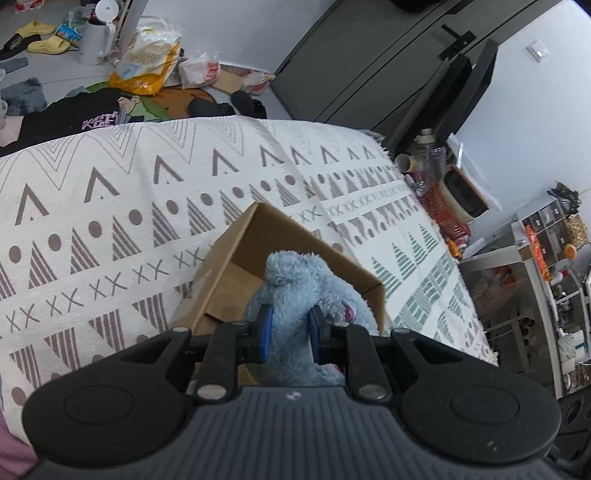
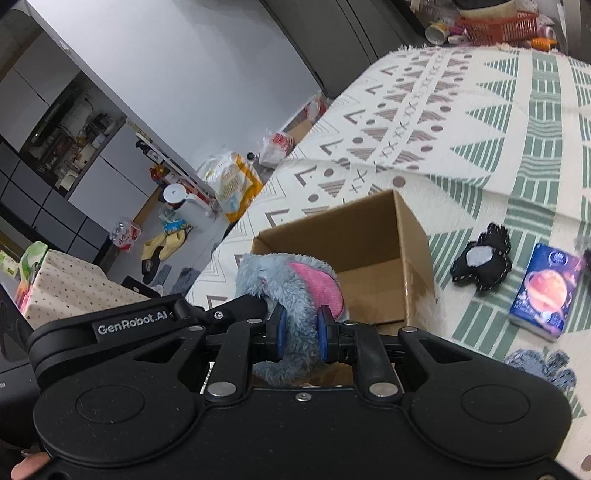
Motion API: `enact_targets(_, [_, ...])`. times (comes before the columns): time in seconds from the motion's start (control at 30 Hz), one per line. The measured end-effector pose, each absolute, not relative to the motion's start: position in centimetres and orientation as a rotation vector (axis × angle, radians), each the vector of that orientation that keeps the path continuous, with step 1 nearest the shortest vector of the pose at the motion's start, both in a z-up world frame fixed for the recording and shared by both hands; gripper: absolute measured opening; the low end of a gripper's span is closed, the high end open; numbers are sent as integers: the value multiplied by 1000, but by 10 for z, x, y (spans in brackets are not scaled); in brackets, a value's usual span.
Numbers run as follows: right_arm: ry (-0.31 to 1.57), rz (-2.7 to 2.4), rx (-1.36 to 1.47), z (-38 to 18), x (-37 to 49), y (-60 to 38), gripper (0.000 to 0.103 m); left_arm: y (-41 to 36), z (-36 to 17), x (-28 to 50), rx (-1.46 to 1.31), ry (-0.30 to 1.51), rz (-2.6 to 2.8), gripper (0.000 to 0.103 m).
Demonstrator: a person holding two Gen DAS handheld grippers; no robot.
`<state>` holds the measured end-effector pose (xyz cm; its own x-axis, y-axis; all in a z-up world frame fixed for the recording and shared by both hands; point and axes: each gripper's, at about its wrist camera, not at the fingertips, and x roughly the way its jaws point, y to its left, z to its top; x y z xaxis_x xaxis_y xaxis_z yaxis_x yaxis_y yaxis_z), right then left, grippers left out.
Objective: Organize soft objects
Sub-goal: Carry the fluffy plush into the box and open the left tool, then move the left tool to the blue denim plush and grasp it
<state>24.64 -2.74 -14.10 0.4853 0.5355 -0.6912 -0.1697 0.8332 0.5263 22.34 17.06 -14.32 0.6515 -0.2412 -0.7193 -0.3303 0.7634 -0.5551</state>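
A fluffy blue plush toy [image 1: 295, 291] with pink ear lining [image 2: 317, 286] hangs over an open cardboard box [image 1: 258, 243] on the patterned bed cover. My left gripper [image 1: 290, 330] is shut on one part of the plush. My right gripper [image 2: 300, 334] is shut on another part, just above the box [image 2: 373, 236]. In the right wrist view the left gripper's black body [image 2: 155, 321] comes in from the left and meets the plush. A black soft toy [image 2: 482, 260] and a grey-blue fuzzy item [image 2: 543, 363] lie on the cover to the right of the box.
A blue book-like box [image 2: 546, 291] lies on the bed cover [image 1: 110, 206] at the right. An orange basket [image 2: 498, 22] and jars stand past the bed's far end. Bags [image 1: 147, 59], slippers [image 1: 48, 44] and clothes litter the floor beyond the bed's edge.
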Motion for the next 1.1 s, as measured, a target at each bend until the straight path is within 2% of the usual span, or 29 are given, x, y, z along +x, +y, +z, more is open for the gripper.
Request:
enact_targets(0.13, [999,424,420,-150,247,-23,18,173,-150,227,-727,913,80,19])
enact_targets(0.27, [1050,402,429,-158,250,-20,25,177,-152,226,-732,915,118,22])
enact_targets(0.4, [1031,427,425,-150,245,-25,28,175,-146,225,-729,908,125,24])
enact_targets(0.5, [1017,432,415,-139,240,-36,30,166,-139,225,-704,910,109,30])
enact_targets(0.57, [1014,427,417,-134,237,-47,31,160,-135,224,-679,911,100,41])
enact_targets(0.77, [989,378,408,-124,229,-82,34,142,-124,219,-614,900,96,57])
enact_targets(0.87, [981,349,412,-121,224,-102,35,132,-119,217,-585,900,86,63])
enact_targets(1.1, [963,308,405,-111,213,-137,43,111,-111,212,-532,903,69,69])
